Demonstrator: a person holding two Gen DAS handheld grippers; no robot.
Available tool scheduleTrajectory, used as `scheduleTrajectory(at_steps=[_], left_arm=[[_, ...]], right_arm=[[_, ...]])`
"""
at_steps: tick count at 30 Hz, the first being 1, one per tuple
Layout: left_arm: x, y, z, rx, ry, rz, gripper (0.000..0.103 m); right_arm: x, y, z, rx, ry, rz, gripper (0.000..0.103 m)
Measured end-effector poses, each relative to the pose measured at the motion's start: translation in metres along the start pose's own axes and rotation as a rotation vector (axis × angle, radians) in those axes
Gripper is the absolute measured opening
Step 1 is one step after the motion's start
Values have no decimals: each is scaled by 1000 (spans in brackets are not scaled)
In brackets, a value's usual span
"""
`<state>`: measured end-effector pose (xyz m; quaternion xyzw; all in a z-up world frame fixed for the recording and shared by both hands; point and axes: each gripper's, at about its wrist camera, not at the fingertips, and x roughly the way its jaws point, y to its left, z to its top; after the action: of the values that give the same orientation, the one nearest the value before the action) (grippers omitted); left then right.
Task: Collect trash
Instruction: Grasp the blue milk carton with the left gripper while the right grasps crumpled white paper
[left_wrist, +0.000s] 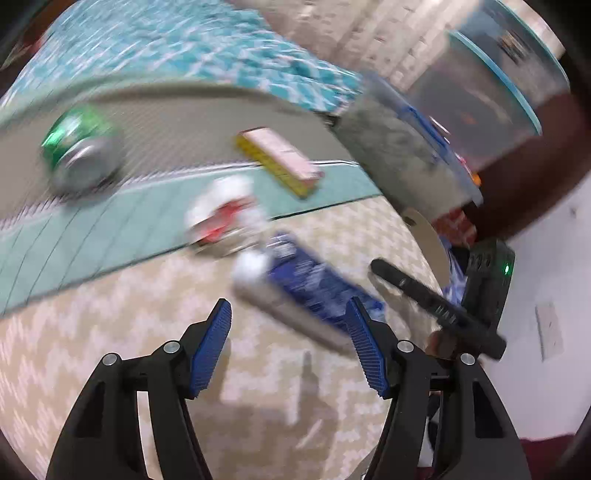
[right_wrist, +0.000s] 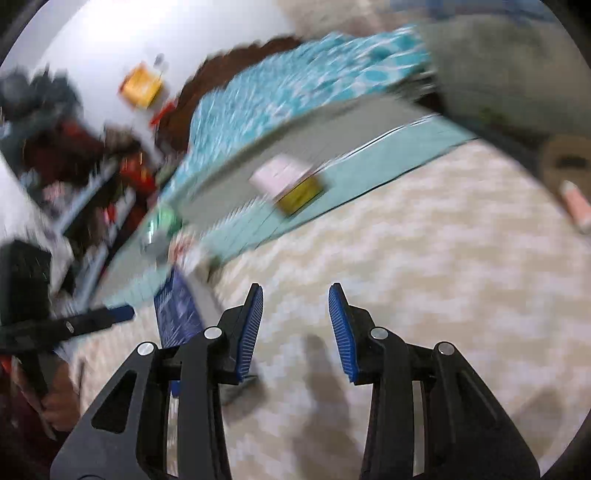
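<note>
Trash lies on the floor mats, all of it blurred. In the left wrist view I see a green can (left_wrist: 79, 147), a yellow and pink box (left_wrist: 280, 158), a crumpled red and white wrapper (left_wrist: 225, 214) and a blue packet (left_wrist: 306, 284). My left gripper (left_wrist: 290, 325) is open over the beige mat with nothing between its fingers. The blue packet lies just beyond its right fingertip. My right gripper (right_wrist: 295, 317) is open and holds nothing. The blue packet (right_wrist: 177, 310) sits to its left, with the yellow box (right_wrist: 291, 184) and green can (right_wrist: 162, 229) farther off.
A clear tub with a teal rim (left_wrist: 480, 92) stands at the upper right beside a grey block (left_wrist: 399, 155). The other gripper (left_wrist: 436, 302) reaches in from the right. A pink tube (right_wrist: 574, 203) lies at the right edge. Cluttered shelves (right_wrist: 92, 177) stand at the left.
</note>
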<state>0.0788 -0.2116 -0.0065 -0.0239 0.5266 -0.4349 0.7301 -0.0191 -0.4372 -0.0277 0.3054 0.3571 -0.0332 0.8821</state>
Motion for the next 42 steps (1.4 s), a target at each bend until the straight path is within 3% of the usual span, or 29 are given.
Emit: scheduleTrajectory(at_steps=[2, 4, 6, 10, 14, 17, 18, 20, 21, 27, 29, 30, 36, 39, 42], left_arm=[[-6, 12, -5, -28, -19, 5, 71], [-12, 20, -9, -38, -42, 15, 77], [-16, 26, -10, -37, -56, 37, 80], [-13, 28, -10, -43, -68, 78, 83], [-9, 25, -17, 24, -87, 150, 83], [-1, 32, -25, 35, -74, 255, 83], [2, 35, -28, 38, -70, 282, 80], [0, 39, -35, 54, -85, 305, 65], [-3, 41, -38, 62, -85, 303, 52], [-27, 66, -52, -15, -108, 293, 51], [-39, 73, -60, -41, -118, 306, 51], [-45, 78, -65, -56, -123, 308, 51], [-64, 77, -84, -57, -119, 234, 51], [-63, 58, -92, 14, -100, 163, 50], [-52, 28, -99, 116, -68, 109, 50]], right_arm=[[13, 31, -11, -31, 57, 122, 38], [24, 75, -25, -138, 144, 238, 38], [26, 96, -33, -197, 157, 252, 38], [26, 80, -21, -120, 112, 157, 39], [23, 58, -3, -24, 55, 77, 41], [33, 56, 13, -17, 38, 15, 60], [37, 56, 20, -22, 35, 8, 66], [54, 69, 32, -58, 27, -24, 70], [64, 75, 37, -77, 32, -35, 71], [115, 104, 45, -134, 59, -93, 71], [122, 113, 40, -171, 66, -109, 62], [120, 117, 35, -183, 81, -82, 42], [60, 130, -24, -262, 149, 91, 37], [19, 123, -57, -295, 124, 53, 37], [-19, 97, -74, -242, 52, -32, 37]])
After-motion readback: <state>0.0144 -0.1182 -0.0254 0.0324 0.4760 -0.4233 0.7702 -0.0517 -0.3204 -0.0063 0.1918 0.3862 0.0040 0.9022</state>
